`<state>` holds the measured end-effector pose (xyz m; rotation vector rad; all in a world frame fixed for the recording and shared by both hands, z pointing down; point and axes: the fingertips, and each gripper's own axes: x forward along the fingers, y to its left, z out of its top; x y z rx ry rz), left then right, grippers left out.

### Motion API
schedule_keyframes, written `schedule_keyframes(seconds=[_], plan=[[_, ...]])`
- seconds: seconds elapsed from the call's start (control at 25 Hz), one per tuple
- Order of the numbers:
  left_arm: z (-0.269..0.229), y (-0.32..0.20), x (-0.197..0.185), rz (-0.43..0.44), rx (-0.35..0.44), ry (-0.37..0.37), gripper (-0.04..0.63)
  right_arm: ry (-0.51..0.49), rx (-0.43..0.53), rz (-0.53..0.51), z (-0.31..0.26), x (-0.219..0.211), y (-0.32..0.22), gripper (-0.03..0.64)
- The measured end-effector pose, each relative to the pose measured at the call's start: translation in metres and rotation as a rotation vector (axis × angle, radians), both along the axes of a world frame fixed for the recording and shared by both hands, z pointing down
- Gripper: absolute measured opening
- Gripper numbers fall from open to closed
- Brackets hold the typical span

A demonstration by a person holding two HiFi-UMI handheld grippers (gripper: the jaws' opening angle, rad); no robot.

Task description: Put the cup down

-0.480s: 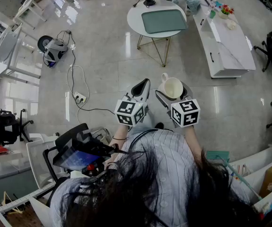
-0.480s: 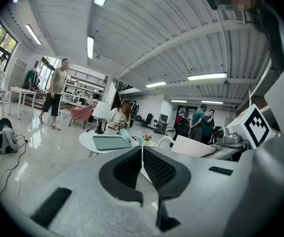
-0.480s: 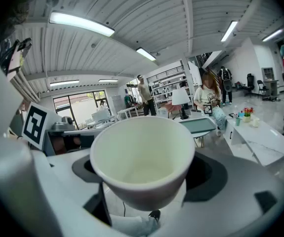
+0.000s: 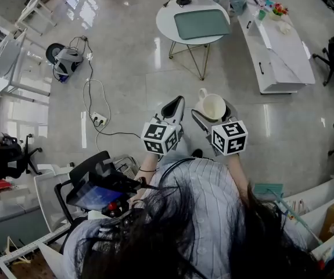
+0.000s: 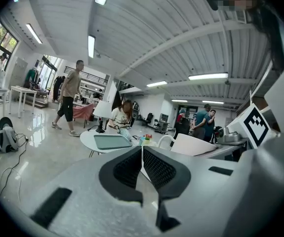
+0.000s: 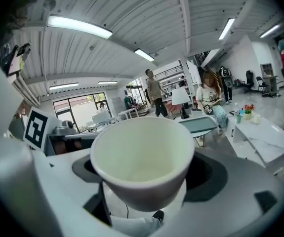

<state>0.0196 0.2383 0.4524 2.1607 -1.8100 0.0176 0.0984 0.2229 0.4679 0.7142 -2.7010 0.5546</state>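
My right gripper (image 4: 212, 111) is holding the white ceramic cup (image 6: 142, 157) upright in the air over the glossy grey floor (image 4: 126, 80), with its fingers spread wide and pinching the cup's sides. My left gripper (image 5: 142, 168) is pressing its fingers together.

head view: overhead, facing steeply down, floor (image 4: 126, 80) far below | left gripper view: just behind the left gripper (image 4: 178, 103), looking near level across the room | right gripper view: close behind the right gripper (image 4: 214, 114), cup (image 4: 211, 106) filling its centre | shared: cup and round table (image 4: 164, 22) in all three
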Motion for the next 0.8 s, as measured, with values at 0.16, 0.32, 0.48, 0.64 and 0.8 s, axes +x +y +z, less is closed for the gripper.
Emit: schedule_keyframes(seconds=[0.16,0.32,0.48,0.64,0.8], plan=[[0.003,-0.004,-0.007,-0.007,-0.011,0.004,0.017,0.005,-0.014,0.001,0.004,-0.004,-0.005,0.443],[0.003,-0.015,-0.018,-0.015,-0.016,0.008,0.017,0.006,-0.02,0.006,0.004,-0.012,-0.017,0.443],[0.004,-0.031,-0.032,-0.014,-0.027,0.009,0.017,0.006,-0.03,0.007,0.004,-0.024,-0.033,0.443],[0.004,-0.048,-0.045,-0.013,-0.03,0.011,0.017,0.011,-0.037,0.005,0.006,-0.038,-0.05,0.443],[0.005,-0.064,-0.058,-0.011,-0.035,0.015,0.017,0.016,-0.044,0.005,0.008,-0.051,-0.065,0.443]])
